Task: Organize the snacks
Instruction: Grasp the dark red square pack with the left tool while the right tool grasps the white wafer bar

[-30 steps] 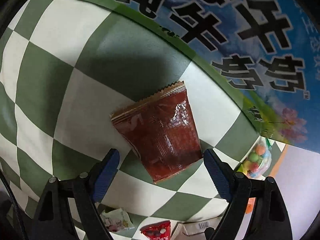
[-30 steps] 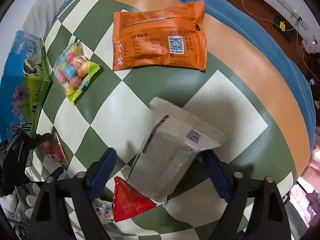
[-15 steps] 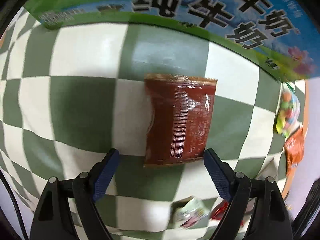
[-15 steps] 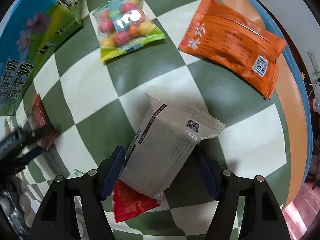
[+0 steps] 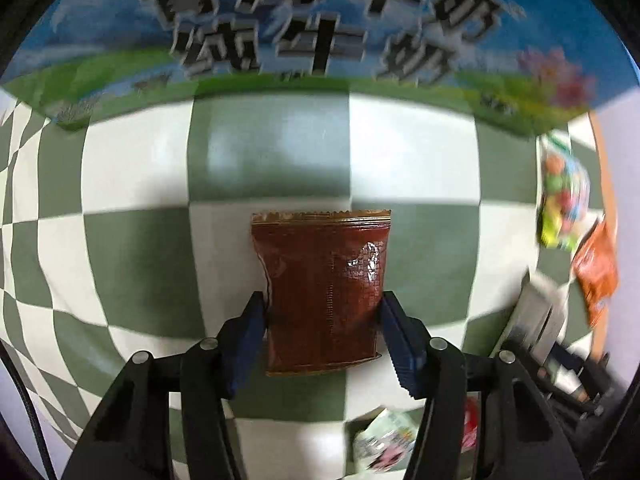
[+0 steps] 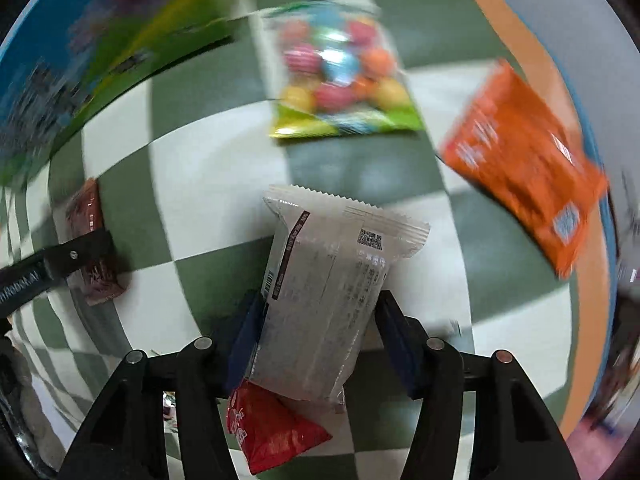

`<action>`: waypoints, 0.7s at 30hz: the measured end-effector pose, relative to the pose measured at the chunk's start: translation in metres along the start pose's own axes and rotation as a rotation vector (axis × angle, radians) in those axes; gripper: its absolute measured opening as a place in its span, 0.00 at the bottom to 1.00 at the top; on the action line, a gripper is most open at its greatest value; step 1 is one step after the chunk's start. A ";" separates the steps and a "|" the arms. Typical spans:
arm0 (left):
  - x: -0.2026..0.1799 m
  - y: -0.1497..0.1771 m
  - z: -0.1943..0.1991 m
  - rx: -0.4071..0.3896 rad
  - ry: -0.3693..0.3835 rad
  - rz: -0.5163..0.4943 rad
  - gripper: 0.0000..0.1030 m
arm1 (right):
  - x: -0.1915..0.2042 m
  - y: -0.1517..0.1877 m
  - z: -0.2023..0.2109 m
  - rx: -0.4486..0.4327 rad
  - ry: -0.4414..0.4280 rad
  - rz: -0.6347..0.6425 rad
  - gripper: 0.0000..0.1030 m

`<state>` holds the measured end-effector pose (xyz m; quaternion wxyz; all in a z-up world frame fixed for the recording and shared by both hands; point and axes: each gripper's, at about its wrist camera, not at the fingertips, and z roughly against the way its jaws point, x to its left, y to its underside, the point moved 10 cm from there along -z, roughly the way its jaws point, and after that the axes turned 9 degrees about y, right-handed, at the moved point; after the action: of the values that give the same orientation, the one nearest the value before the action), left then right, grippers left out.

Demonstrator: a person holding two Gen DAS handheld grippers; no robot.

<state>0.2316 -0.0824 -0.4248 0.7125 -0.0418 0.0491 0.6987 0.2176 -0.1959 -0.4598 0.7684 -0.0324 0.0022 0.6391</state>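
Observation:
A dark red snack packet (image 5: 324,280) lies flat on the green-and-white checked cloth (image 5: 140,264). My left gripper (image 5: 322,304) points down over it, its jaws closing, and both blue pads touch the packet's long sides. In the right wrist view the same packet (image 6: 86,212) shows at the left under a black finger (image 6: 76,254). My right gripper (image 6: 320,304) is closing on a white snack packet (image 6: 332,272), its pads against both sides. That packet's lower end rests on a red packet (image 6: 272,428).
A blue-and-green milk carton box (image 5: 320,20) stands just beyond the dark red packet. A bag of coloured candies (image 6: 340,80) and an orange packet (image 6: 524,168) lie farther out, near the table's orange and blue rim. A small pale packet (image 5: 384,440) lies under the left gripper.
Both grippers rolled until their packets lined up lengthwise between the fingers. Both pairs of jaws closed in from wide apart onto the packets' sides. The right gripper slid across the cloth.

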 end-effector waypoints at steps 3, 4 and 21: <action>0.015 0.025 -0.001 0.035 -0.010 -0.007 0.52 | 0.020 -0.002 0.002 -0.017 0.001 0.120 0.58; 0.019 0.031 -0.002 0.047 -0.011 -0.003 0.52 | 0.028 -0.002 0.002 -0.019 0.001 0.151 0.58; 0.045 0.064 -0.012 0.056 -0.023 0.066 0.51 | 0.018 0.007 -0.003 0.052 -0.097 0.067 0.56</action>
<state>0.1687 -0.0383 -0.4419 0.6904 -0.0124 0.0617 0.7207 0.2139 -0.1775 -0.4635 0.7465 0.0186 -0.0173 0.6649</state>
